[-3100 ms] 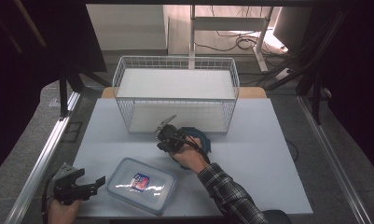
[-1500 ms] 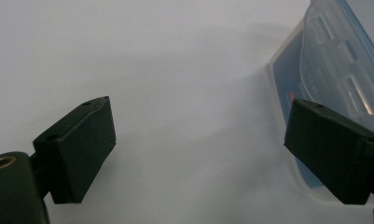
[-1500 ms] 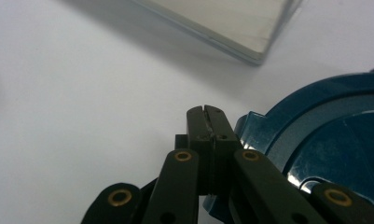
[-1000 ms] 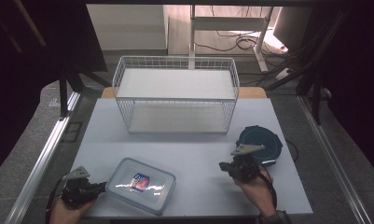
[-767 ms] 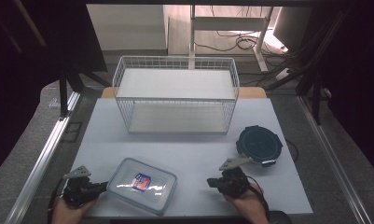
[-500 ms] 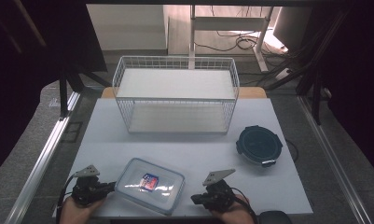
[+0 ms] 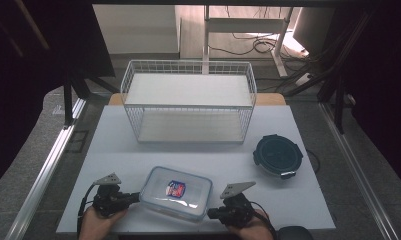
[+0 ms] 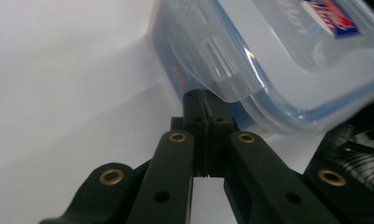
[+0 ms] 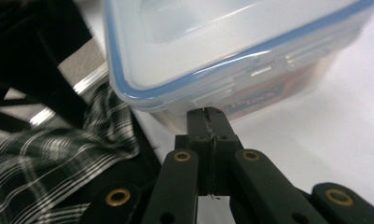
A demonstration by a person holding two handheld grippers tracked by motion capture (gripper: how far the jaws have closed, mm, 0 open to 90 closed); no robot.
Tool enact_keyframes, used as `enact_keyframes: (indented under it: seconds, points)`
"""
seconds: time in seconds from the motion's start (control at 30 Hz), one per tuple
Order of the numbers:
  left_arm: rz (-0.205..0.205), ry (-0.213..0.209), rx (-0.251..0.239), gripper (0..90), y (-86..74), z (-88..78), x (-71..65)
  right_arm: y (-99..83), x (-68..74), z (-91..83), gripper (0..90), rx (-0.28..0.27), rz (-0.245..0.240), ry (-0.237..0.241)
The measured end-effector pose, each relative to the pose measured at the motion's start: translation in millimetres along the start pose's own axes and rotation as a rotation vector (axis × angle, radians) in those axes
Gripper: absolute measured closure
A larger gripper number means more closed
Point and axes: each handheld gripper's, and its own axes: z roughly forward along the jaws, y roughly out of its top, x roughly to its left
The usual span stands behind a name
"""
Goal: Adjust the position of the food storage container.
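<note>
so there's a clear plastic container [image 7: 176,193] with a blue-sealed snap-on lid sitting near the front edge of the white desk [image 7: 138,160], a bit left of the middle, turned slightly off square. it's got a small red and blue sticker [image 7: 176,188] on top of the lid.

the left gripper [image 7: 133,198] comes in from the container's left end. in the left gripper view its jaws are pressed together with nothing between them, and the tips sit right under the edge of a lid clip [image 8: 222,65], touching it or a hair away, can't really call it. the container [image 8: 278,60] looms over the jaws there, sticker [image 8: 331,18] visible up top.

the right gripper [image 7: 211,214] is at the container's right front corner. same deal in the right gripper view: jaws squeezed flat against each other, holding nothing, tips tucked up just below a latch tab on the container's [image 9: 231,51] side wall. a plaid sleeve [image 9: 49,154] shows off to the left in that view.

each gripper carries a grey three-cornered plate on top, and a hand [image 7: 95,225] grips the left one at the desk's front edge.

further back, a white wire basket [image 7: 188,107] stands in the middle of the desk, well apart from the container. a round dark lid [image 7: 278,155] lies flat off to the right, near the desk's right edge.
</note>
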Motion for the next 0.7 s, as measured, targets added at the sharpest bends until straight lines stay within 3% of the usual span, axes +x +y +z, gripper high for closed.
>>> enact_keyframes:
  seconds: [0.17,0.37,0.53,0.6,0.7]
  points:
    - [0.008,-0.021,-0.008,90.0,7.4,9.4,-3.4,0.7,-24.5,-10.6,89.4,-0.043,0.053,-0.019]
    - [0.028,-0.029,-0.003,90.0,19.0,28.0,-11.6,2.0,-45.9,-19.6,89.4,-0.058,0.082,-0.094]
    - [0.043,-0.036,0.005,90.0,24.0,38.6,-16.8,4.0,-61.3,-24.9,89.4,-0.057,0.096,-0.146]
    - [0.068,-0.02,0.03,89.9,24.5,45.2,-20.4,2.7,-66.4,-24.4,89.4,-0.05,0.098,-0.162]
    - [0.066,-0.013,0.03,89.8,23.6,46.4,-20.0,-0.8,-67.1,-21.6,89.4,-0.043,0.095,-0.168]
